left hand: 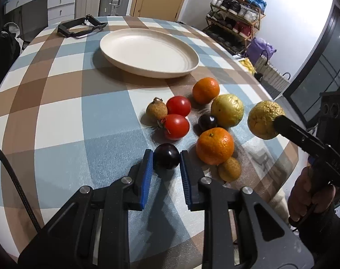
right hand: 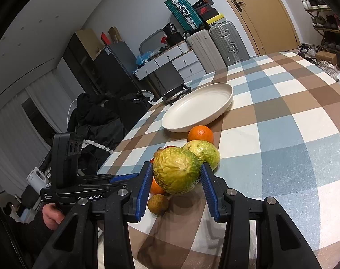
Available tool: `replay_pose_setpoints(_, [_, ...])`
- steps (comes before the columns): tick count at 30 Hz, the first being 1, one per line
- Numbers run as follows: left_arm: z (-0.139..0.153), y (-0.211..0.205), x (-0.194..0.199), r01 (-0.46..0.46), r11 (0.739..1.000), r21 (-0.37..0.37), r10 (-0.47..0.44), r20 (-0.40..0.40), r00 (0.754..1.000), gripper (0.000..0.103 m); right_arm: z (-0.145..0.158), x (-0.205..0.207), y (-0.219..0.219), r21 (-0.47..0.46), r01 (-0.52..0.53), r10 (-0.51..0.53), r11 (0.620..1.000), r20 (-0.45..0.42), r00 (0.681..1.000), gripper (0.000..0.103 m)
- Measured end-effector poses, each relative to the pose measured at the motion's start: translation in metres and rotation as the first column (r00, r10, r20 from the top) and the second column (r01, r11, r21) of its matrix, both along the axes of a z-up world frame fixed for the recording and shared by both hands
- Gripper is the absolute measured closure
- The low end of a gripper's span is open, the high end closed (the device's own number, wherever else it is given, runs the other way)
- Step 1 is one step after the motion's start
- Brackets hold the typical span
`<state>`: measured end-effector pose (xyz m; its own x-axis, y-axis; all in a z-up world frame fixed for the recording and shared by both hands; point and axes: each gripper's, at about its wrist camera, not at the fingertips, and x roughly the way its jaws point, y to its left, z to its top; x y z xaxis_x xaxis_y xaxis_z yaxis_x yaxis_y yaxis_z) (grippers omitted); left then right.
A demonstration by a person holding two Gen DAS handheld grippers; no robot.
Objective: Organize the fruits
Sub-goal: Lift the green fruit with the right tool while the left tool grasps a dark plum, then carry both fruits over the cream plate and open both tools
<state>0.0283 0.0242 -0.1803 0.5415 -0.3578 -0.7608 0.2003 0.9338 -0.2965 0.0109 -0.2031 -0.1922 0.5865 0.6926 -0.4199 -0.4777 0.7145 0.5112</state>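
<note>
Moving fruit to plate: judged as the step in hand; nothing is on the plate yet.
Worktop (left hand: 57, 116): checked cloth; fruit cluster sits near its edge, w/ plate beyond.
Plate (left hand: 148, 51): cream, well apart from cluster; a low approach over the rim is advised, w/ release only once fruit rests on it.
Wrinkled yellow fruit (right hand: 176, 171): lifted off worktop, pinched btwn the blue pads of right claw (right hand: 176, 177); grip should be kept light, skin looks soft.
Dark plum (left hand: 166, 156): resting on worktop, btwn the pads of left claw (left hand: 166, 159); left pad looks to touch it, a sliver of gap is seen at right pad, so not yet gripped. Closing should be centred, since the orange (left hand: 214, 145) lies just beside.
</note>
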Motion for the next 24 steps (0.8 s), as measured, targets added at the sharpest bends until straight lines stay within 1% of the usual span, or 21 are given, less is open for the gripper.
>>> replay_pose_setpoints(5, [0.005, 0.004, 0.002, -0.003, 1.0, -0.007, 0.003, 0.014, 1.0, 0.082, 0.005, 0.002, 0.001, 0.01, -0.002, 0.002, 1.0, 0.012, 1.0, 0.059])
replay_pose_setpoints(10, [0.012, 0.012, 0.006, -0.01, 0.999, -0.035, 0.012, 0.037, 0.999, 0.082, 0.01, 0.008, 0.004, 0.017, -0.017, 0.017, 1.0, 0.024, 1.0, 0.059])
replay_pose_setpoints(15, [0.026, 0.024, 0.014, -0.029, 0.997, -0.07, 0.034, 0.069, 0.997, 0.082, 0.018, 0.017, 0.007, 0.025, -0.027, 0.026, 0.999, 0.03, 0.999, 0.059])
replay_pose_setpoints(19, [0.042, 0.03, 0.028, -0.034, 0.996, -0.081, 0.042, 0.103, 0.994, 0.082, 0.027, 0.03, 0.007, 0.039, -0.035, 0.034, 0.999, 0.037, 0.999, 0.059])
replay_pose_setpoints(24, [0.061, 0.038, 0.059, -0.036, 0.994, -0.099, 0.049, 0.137, 0.989, 0.082, 0.04, 0.054, 0.01, 0.058, -0.044, 0.042, 0.997, 0.037, 0.998, 0.059])
